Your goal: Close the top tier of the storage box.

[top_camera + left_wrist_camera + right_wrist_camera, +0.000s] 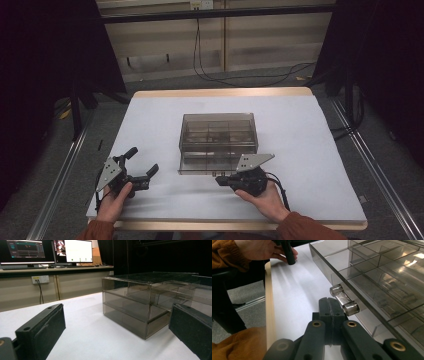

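A smoky clear plastic drawer box with inner compartments stands mid-table; it also appears as the box ahead of my left gripper. Its small clear handle sticks out of the front face. My right gripper lies at the box's near front, shut with its jaws pressed together and nothing between them. In the right gripper view the gripper tips sit just left of the handle, close to it. My left gripper rests on the table left of the box, open and empty; its fingers frame the box corner.
A white sheet covers the table, whose wooden front edge runs close to my hands. A desk with monitors stands beyond the table. Cables lie on the floor behind, and dark curtains hang on both sides.
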A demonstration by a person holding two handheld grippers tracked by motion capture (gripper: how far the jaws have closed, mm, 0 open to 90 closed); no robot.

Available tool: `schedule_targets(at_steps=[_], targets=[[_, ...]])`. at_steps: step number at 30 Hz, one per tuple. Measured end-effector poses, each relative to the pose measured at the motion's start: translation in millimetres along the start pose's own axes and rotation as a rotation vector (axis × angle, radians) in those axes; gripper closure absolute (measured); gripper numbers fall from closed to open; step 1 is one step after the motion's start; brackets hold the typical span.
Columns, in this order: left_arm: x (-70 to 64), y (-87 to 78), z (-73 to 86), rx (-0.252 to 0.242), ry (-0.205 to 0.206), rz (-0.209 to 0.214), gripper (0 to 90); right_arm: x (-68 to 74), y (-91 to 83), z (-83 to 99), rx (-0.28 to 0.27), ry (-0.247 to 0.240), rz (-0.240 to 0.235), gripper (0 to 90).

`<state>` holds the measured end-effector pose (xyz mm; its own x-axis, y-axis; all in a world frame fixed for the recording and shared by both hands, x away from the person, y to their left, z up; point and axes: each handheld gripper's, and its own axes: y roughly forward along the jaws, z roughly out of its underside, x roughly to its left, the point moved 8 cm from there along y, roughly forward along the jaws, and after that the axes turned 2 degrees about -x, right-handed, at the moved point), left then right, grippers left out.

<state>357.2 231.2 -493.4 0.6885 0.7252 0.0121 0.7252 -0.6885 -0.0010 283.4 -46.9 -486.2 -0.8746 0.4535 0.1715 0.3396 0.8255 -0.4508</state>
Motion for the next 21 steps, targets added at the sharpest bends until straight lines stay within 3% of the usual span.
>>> schedule_targets(at_steps=[21], targets=[[0.0,0.0,0.0,0.0,-0.001,0.0,0.7,-2.2,0.7,-1.7,-0.011,0.008,0.004,90.0]])
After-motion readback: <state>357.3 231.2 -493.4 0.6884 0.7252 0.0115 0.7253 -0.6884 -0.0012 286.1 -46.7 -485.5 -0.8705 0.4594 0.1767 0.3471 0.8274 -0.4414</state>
